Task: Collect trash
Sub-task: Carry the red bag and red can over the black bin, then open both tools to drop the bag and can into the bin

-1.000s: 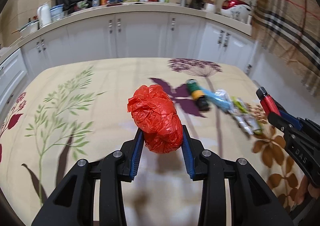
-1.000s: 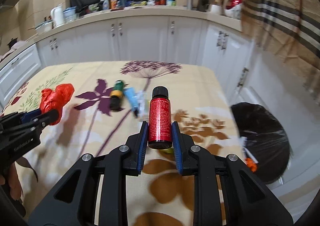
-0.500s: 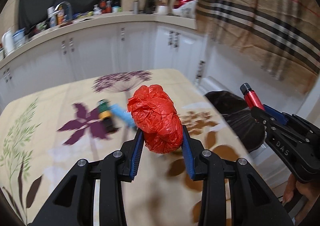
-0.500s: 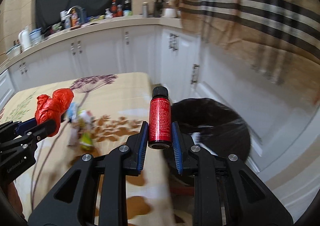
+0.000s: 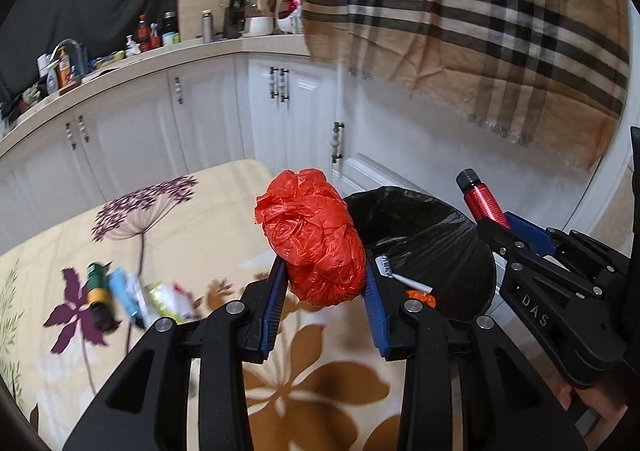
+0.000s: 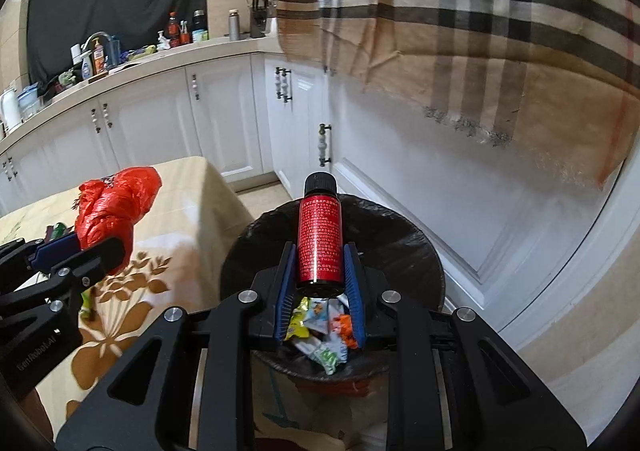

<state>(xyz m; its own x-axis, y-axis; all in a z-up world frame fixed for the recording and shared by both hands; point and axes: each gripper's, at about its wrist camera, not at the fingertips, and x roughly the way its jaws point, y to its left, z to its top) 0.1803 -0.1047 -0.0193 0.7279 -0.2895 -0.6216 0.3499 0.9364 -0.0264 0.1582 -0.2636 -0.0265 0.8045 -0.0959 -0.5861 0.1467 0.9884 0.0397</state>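
A: Where's the red bottle [image 6: 319, 241]?

B: Pinched upright between the pads of the right claw [image 6: 319, 275], black cap up, its long axis along the fingers. It hangs directly above the black-lined trash bin [image 6: 416, 247], with wrappers [image 6: 320, 335] showing inside just below it.

A: And the red plastic bag [image 5: 314, 237]?

B: Balled up and squeezed in the left claw [image 5: 325, 287]. It sits over the bin-side corner of the floral counter [image 5: 168, 219], just beside the bin's rim, not yet above the opening, I'd judge, though the fisheye bends that edge.

A: So which goes first?

B: The right hand is nearer: letting go should drop the bottle straight in. The left needs to carry its bag further over the bin. More litter [image 5: 132, 297], blurred, lies on the counter away from the bin.
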